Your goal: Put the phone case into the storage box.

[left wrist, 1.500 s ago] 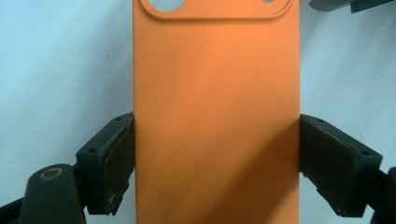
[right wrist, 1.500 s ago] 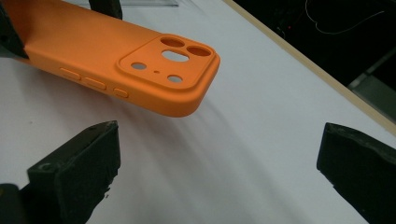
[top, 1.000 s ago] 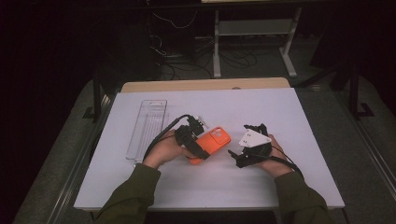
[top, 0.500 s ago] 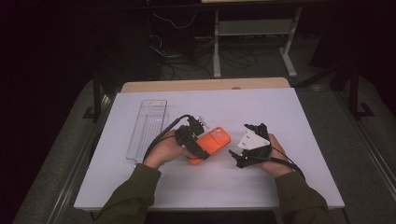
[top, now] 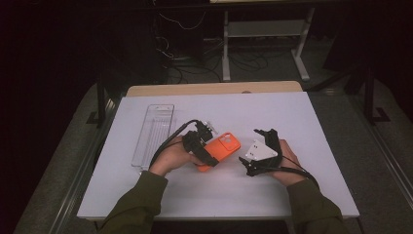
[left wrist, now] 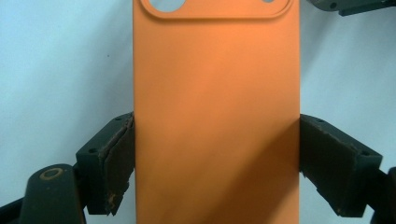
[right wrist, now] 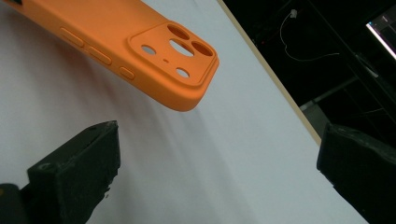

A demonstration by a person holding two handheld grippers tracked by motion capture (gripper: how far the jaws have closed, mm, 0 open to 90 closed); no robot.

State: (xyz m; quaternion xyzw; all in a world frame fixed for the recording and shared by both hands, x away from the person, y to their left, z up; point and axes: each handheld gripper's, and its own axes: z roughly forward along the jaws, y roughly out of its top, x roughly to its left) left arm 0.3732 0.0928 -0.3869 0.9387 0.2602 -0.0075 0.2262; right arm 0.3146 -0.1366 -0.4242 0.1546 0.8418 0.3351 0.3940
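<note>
Left claw (top: 210, 148) stayed clamped on the orange phone case (top: 220, 148), held right of the clear tray (top: 153, 134); right claw (top: 256, 146) waited apart beside it. Nothing shifted: handover pending.

The high view is looking forward and down on the white rectangular table (top: 311, 126) from above the person's side. The left gripper view is sitting close over the back of the orange silicone phone case (left wrist: 215, 116). The right gripper view is looking across the same case (right wrist: 140, 51) from beside it, facing the table's far edge.
</note>
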